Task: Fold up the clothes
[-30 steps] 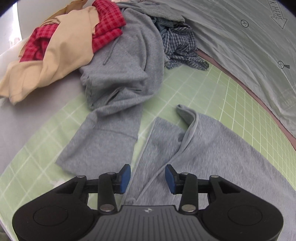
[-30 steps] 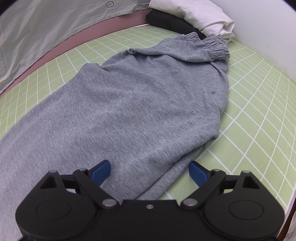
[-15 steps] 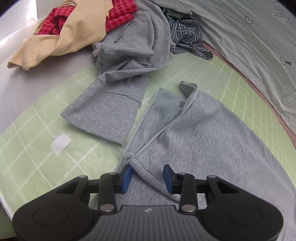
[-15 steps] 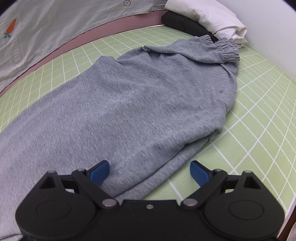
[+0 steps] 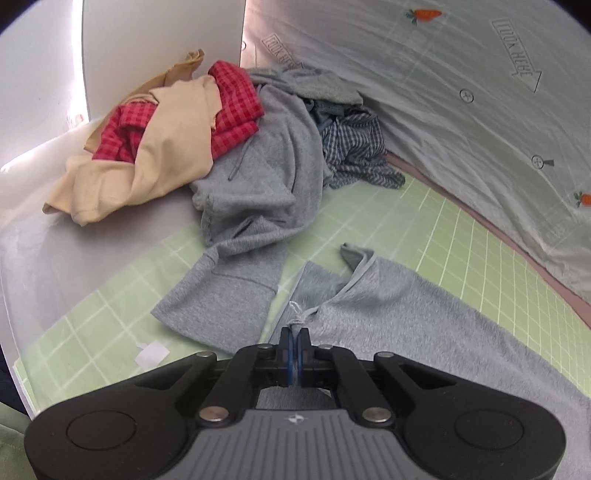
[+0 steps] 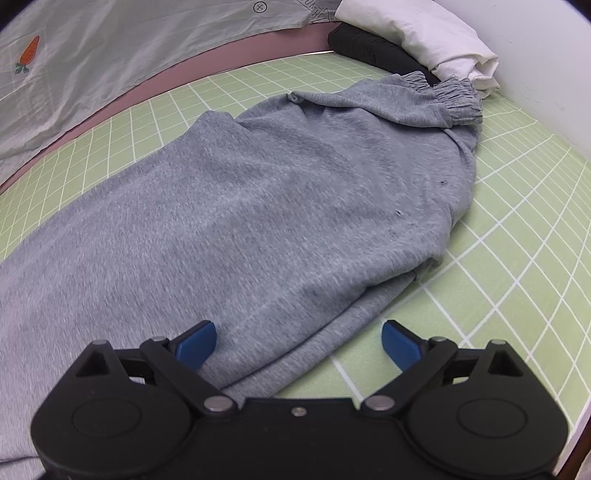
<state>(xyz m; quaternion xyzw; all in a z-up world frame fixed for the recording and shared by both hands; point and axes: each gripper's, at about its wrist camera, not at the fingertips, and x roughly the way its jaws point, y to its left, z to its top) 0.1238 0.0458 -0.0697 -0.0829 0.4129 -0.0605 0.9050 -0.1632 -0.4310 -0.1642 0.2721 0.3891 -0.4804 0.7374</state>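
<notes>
Grey sweatpants (image 6: 258, 206) lie spread on the green grid mat (image 6: 517, 229), their elastic cuffs (image 6: 458, 99) at the far right. In the left wrist view the same sweatpants (image 5: 424, 314) lie at the right, and my left gripper (image 5: 294, 343) is shut on their waist edge, where a white drawstring (image 5: 297, 312) shows. My right gripper (image 6: 299, 339) is open, its blue pads straddling the near edge of the pants leg.
A pile of unfolded clothes sits at the back left: a grey hoodie (image 5: 258, 206), a beige garment (image 5: 166, 162), a red checked shirt (image 5: 229, 110), a blue plaid shirt (image 5: 354, 151). A grey sheet (image 5: 461, 110) lines the far edge. Folded white (image 6: 417, 33) and black (image 6: 373, 48) clothes lie far right.
My left gripper has closed on the waist edge of the sweatpants and lifted it slightly. My right gripper has stayed open over the pants leg, hardly moving.
</notes>
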